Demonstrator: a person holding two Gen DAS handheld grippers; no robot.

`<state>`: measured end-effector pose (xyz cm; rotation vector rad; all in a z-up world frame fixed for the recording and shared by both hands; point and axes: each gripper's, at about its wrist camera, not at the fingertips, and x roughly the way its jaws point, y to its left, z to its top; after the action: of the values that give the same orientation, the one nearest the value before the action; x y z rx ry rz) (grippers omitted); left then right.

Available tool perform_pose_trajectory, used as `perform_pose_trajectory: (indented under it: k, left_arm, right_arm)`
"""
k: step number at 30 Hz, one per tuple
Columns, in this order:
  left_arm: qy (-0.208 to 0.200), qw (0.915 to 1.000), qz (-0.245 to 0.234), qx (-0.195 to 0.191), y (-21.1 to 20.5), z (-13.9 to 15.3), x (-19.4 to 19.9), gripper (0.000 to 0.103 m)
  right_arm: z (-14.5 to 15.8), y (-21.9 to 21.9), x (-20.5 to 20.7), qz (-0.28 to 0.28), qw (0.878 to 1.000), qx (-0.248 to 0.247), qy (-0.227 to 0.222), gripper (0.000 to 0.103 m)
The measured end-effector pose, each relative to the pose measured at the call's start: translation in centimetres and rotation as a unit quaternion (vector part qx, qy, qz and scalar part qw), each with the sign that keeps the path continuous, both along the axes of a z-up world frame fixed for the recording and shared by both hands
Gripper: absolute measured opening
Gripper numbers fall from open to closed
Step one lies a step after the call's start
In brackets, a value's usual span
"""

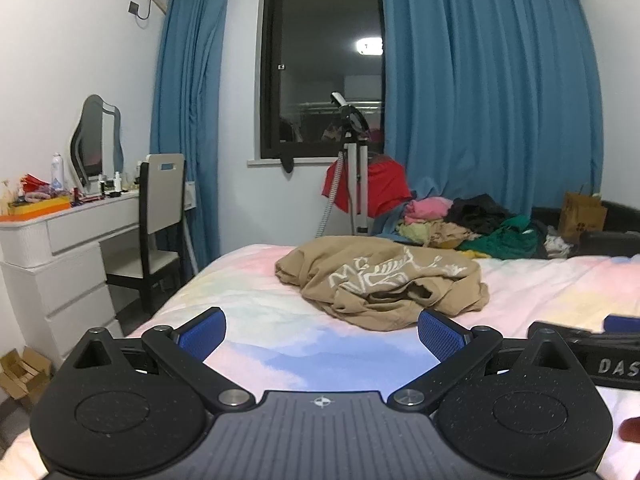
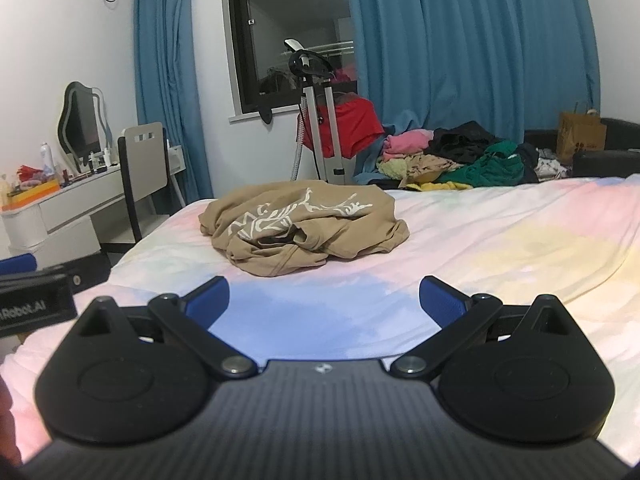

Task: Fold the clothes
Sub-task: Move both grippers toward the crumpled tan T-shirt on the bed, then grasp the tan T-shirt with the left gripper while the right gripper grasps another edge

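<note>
Both claws released, empty: left claw (image 1: 320, 330), right claw (image 2: 324, 300). Crumpled tan printed cotton shirt (image 2: 300, 226) lies ahead on the pastel bed (image 2: 500, 240), long axis crosswise, neither claw clearly nearer.

Other gripper (image 1: 592, 354) cut off at right edge of left wrist view; lettering reads only "DAS". White print on crumpled tan shirt (image 2: 304, 226) folded in on itself, illegible. Vanity items (image 1: 60, 192) too small to identify.
</note>
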<state>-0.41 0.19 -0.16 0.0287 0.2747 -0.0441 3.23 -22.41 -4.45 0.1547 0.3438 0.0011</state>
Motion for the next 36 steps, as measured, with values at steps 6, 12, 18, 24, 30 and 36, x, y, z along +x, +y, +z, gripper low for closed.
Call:
perform_pose_trajectory:
  k: [6,12,18,24,30,36]
  left_arm:
    - [0.003,1.0000,-0.001,0.002,0.0,-0.2,0.1,0.103]
    - [0.013,0.9996,-0.010,-0.022,0.5,-0.5,0.8,0.103]
    - [0.045,0.9987,-0.018,-0.017,0.5,-2.0,4.7,0.103]
    - [0.094,0.9945,-0.045,-0.010,-0.9,-4.5,13.0,0.103]
    - [0.131,0.9875,-0.087,-0.007,-3.1,-7.6,23.6,0.100]
    - [0.189,0.9731,-0.099,-0.086,-4.4,-11.0,31.2,0.094]
  right_arm:
    - [0.0,-0.1,0.1,0.002,1.000,0.006,0.005,0.103]
    - [0.0,-0.1,0.3,-0.010,0.999,-0.004,0.031,0.103]
    - [3.8,-1.2,-2.4,-0.066,0.995,-0.061,-0.032,0.103]
    - [4.7,-4.6,-3.0,-0.047,0.998,0.016,-0.045,0.103]
    - [2.2,-5.7,-1.2,-0.029,0.998,0.036,-0.043,0.103]
    - [-1.1,-7.1,2.3,-0.032,0.998,0.051,-0.013,0.103]
